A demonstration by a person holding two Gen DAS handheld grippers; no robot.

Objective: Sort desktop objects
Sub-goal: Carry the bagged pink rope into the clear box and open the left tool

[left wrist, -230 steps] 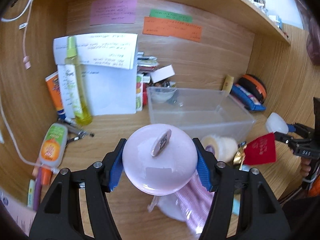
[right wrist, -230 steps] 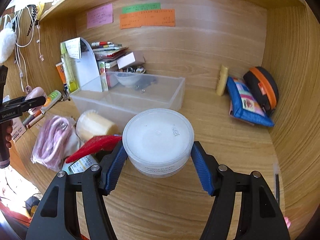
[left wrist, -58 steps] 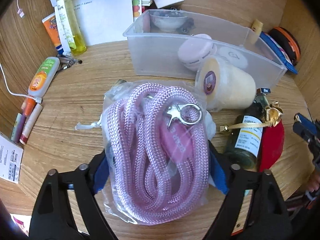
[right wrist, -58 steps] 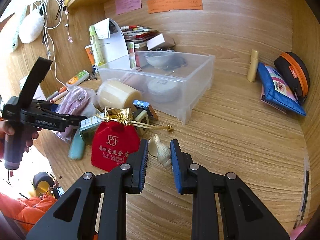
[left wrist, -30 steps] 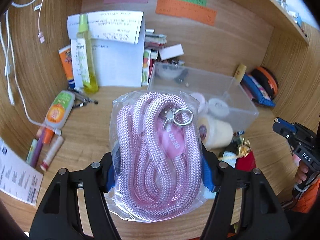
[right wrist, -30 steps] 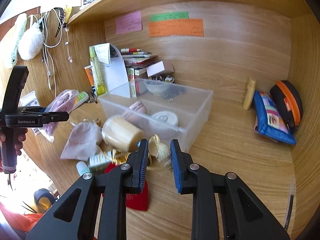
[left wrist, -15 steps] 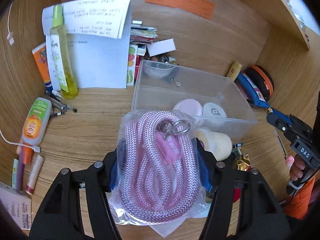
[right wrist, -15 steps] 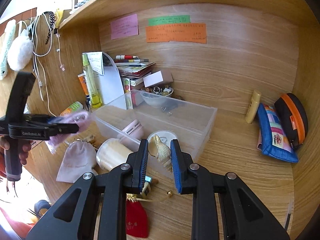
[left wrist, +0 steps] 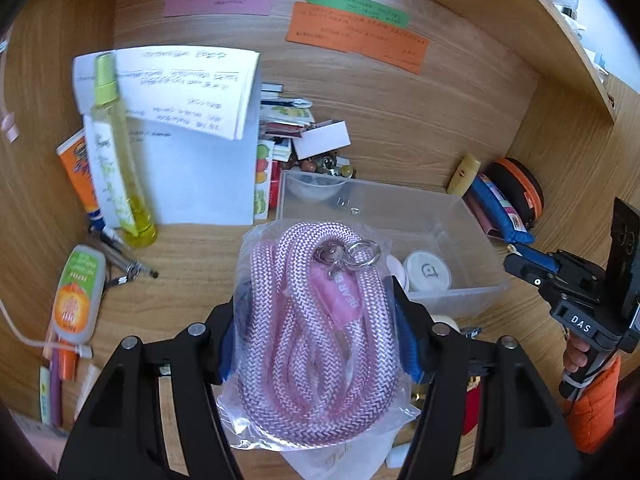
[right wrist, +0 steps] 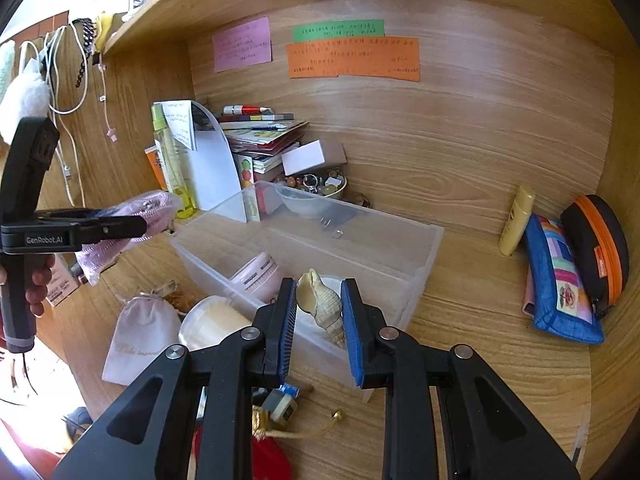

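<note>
My left gripper (left wrist: 320, 332) is shut on a bagged pink rope (left wrist: 320, 336) with a metal clasp and holds it above the desk, just in front of the clear plastic bin (left wrist: 472, 216). My right gripper (right wrist: 320, 316) is shut on a cream spiral seashell (right wrist: 322, 304) and holds it over the near wall of the bin (right wrist: 420, 264). A pink jar (right wrist: 256, 276) and a white round tin (left wrist: 426, 276) lie in the bin. The left gripper with the rope (right wrist: 132, 220) also shows at the left of the right wrist view.
A white cloth pouch (right wrist: 140, 344), a cream roll (right wrist: 212, 328) and a red pouch (right wrist: 264, 460) lie in front of the bin. A yellow spray bottle (left wrist: 116, 152), papers and tubes stand at the left. A blue pouch (right wrist: 560, 280) and an orange-zipped case (right wrist: 600, 252) lie at the right.
Both grippers have moved closer to the bin with their loads. The rope now partly overlaps the bin's front left corner; the seashell is over the bin's near wall.
</note>
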